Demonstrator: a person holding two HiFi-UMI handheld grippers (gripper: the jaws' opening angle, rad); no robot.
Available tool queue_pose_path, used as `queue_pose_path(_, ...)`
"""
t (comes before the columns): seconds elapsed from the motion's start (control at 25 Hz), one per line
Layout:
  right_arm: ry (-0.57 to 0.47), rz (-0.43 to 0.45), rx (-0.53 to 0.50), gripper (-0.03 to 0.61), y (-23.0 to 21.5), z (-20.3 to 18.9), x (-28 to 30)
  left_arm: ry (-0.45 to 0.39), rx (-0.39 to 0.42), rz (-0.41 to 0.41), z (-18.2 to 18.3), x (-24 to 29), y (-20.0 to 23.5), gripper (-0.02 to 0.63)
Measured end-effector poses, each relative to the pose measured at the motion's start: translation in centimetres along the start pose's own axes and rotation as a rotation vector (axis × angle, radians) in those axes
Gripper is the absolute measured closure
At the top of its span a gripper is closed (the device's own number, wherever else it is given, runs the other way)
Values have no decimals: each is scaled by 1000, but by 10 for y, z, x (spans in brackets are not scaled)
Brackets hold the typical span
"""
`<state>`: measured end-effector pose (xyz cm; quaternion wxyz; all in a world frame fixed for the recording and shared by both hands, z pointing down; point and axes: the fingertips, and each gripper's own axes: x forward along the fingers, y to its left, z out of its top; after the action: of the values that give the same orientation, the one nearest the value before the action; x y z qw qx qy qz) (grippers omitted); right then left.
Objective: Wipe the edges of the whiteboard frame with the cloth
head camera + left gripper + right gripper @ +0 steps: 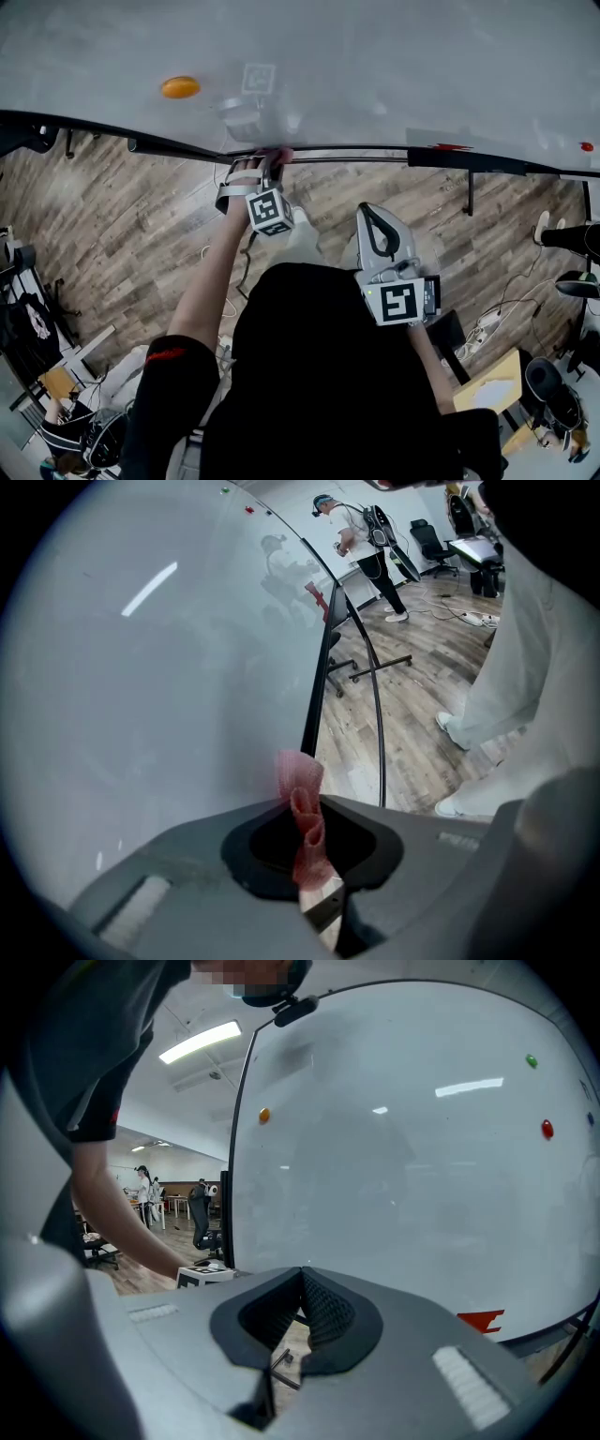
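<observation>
Head view: left tongs (265, 169) hold the pink cloth (277, 155) at the whiteboard frame (112, 129), with an orange magnet (180, 87) above. Left gripper view: the tongs are clamped on the cloth. Right gripper view: right tongs (302, 1288) are closed and empty; a red magnet (547, 1130) shows only here.

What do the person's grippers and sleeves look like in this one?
The left gripper and right gripper are grey shells, black inside the jaws, with ribbed lining on the right one. Each carries a white cube with black square markers. The person wears a black short sleeve with a small red mark.
</observation>
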<state>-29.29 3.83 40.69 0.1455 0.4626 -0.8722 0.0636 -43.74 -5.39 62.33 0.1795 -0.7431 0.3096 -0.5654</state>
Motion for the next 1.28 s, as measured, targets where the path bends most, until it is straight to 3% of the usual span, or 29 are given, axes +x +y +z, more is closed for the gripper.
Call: queue_pose_path(1.28, 11, -44, 39, 577, -66, -18, -42, -43, 83, -43, 90, 18, -18, 574)
